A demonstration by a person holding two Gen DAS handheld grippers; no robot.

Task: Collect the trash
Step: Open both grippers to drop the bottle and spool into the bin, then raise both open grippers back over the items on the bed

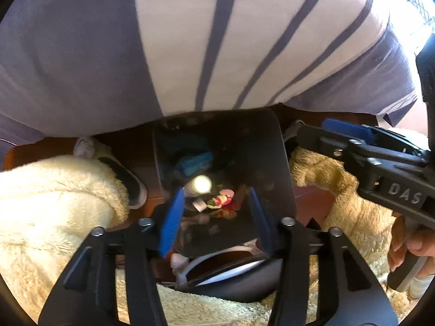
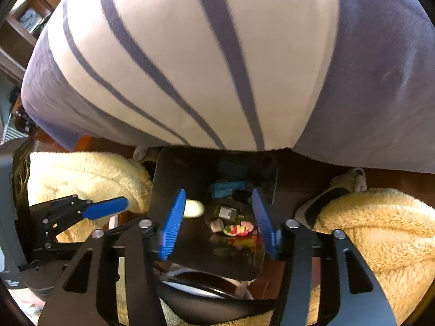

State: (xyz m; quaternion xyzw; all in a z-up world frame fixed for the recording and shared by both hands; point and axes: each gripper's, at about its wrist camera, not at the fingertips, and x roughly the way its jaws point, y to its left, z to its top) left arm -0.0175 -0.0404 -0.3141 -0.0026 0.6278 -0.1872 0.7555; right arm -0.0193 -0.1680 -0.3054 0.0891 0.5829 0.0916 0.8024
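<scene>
A black trash bin [image 1: 274,168] [image 2: 174,179] stands on the floor between the person's legs. Inside lie a pale bottle cap or bottle [image 1: 200,184] [image 2: 193,208], a colourful candy wrapper [image 1: 221,200] [image 2: 239,229], a dark green bottle [image 2: 227,213] and a blue packet [image 1: 194,163] [image 2: 227,187]. My left gripper [image 1: 216,217] is open and empty above the bin's mouth; it also shows at the left of the right wrist view [image 2: 108,209]. My right gripper [image 2: 217,217] is open and empty above the bin; it also shows at the right of the left wrist view [image 1: 345,130].
The person's striped shirt [image 1: 217,40] [image 2: 217,54] fills the upper half of both views. Fluffy cream trouser legs [image 1: 54,198] [image 2: 380,231] flank the bin, with slippers [image 1: 122,174] [image 2: 326,198]. A black curved object [image 1: 231,279] [image 2: 204,296] lies just below the bin. The floor is reddish brown.
</scene>
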